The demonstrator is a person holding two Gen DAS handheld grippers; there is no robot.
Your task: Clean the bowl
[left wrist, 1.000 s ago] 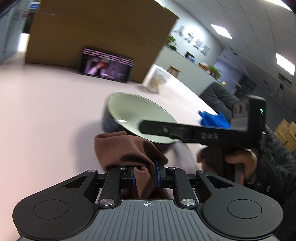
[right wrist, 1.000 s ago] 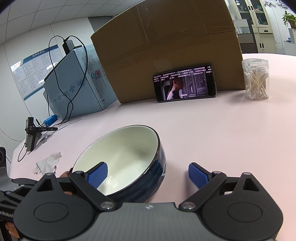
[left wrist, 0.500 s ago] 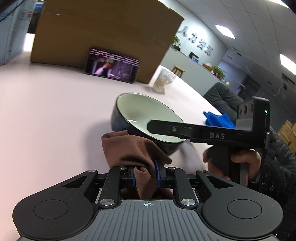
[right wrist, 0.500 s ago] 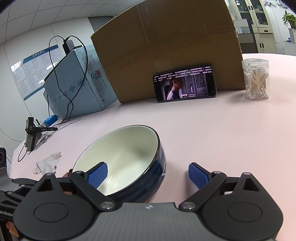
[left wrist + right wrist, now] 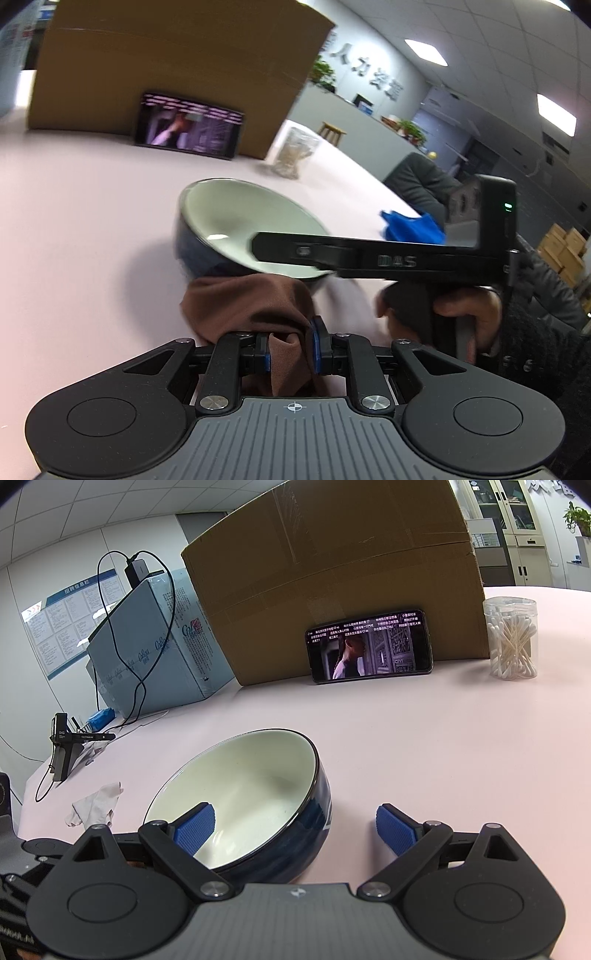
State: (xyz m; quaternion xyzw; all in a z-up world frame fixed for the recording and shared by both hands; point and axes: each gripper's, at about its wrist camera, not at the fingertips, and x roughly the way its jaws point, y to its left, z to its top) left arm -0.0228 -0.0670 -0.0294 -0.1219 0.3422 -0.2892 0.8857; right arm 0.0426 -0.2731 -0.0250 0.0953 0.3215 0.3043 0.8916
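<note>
A dark blue bowl (image 5: 258,797) with a white inside sits tilted on the pink table; it also shows in the left wrist view (image 5: 236,221). My left gripper (image 5: 290,350) is shut on a brown cloth (image 5: 247,306), which hangs just in front of the bowl's near wall. My right gripper (image 5: 295,830) is open and straddles the bowl's near rim, with one blue pad (image 5: 195,827) inside the bowl and the other pad (image 5: 395,830) outside it. The right gripper's finger (image 5: 332,254) crosses the bowl in the left wrist view.
A large cardboard box (image 5: 332,572) stands at the back with a phone (image 5: 369,646) leaning on it. A jar of cotton swabs (image 5: 511,638) is at back right. A crumpled tissue (image 5: 96,805) lies left. A blue cloth (image 5: 410,225) lies beyond the bowl.
The left gripper's view has swung and the brown cloth now sits closer against the bowl's near wall. The right gripper and the bowl have barely moved.
</note>
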